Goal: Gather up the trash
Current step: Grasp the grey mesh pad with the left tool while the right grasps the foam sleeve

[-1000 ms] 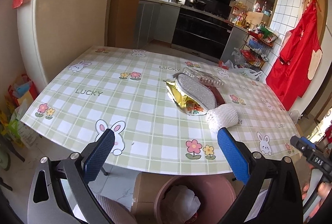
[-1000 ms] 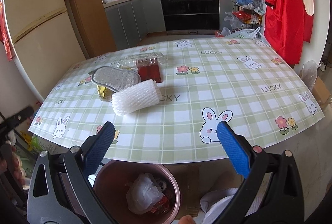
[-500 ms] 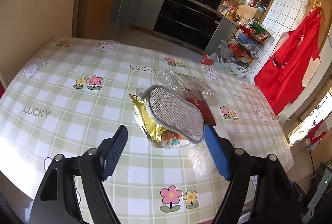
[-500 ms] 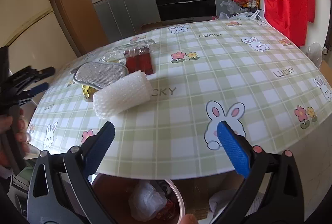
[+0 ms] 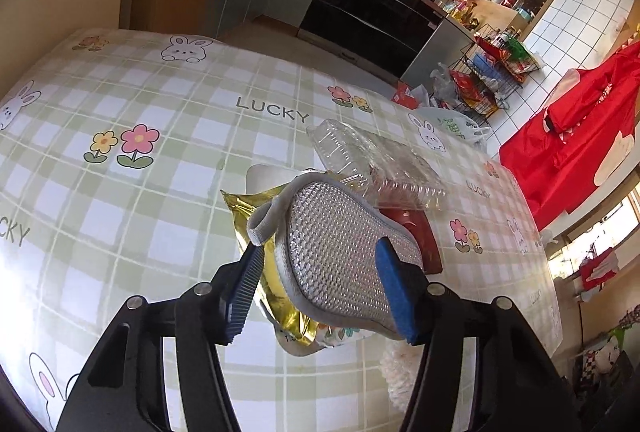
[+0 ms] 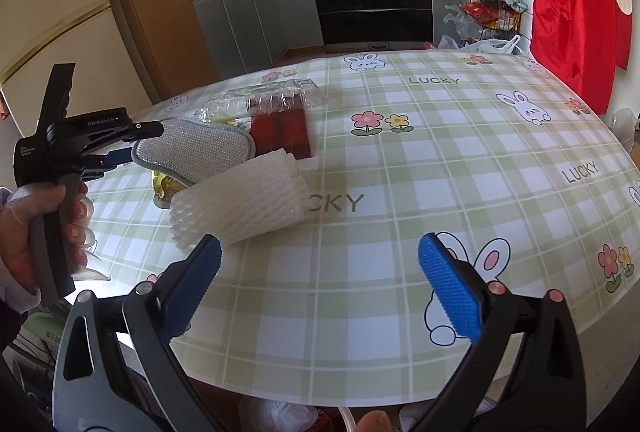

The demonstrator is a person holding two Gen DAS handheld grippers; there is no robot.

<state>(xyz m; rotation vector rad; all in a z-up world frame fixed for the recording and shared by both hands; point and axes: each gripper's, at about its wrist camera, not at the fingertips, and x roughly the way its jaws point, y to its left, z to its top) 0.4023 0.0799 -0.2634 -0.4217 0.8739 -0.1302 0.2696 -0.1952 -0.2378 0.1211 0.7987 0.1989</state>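
Left tongs (image 5: 320, 282) have just been closing around the grey mesh-topped oval pad (image 5: 340, 252), not yet clamped; right tongs (image 6: 320, 284) hang released above the tabletop (image 6: 460, 160).

Glossy gold foil wrapper (image 5: 256, 216)

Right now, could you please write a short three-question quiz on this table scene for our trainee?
1. True or false: the mesh pad lies on top of the gold wrapper.
2. Which item lies nearest the right claw? A. foam sleeve B. clear tray C. red packet
3. Fill in: the left claw straddles the ____.

Key: 1 true. 2 A. 3 mesh pad; the jaws have just been closing with the pad between them, not yet clamped.
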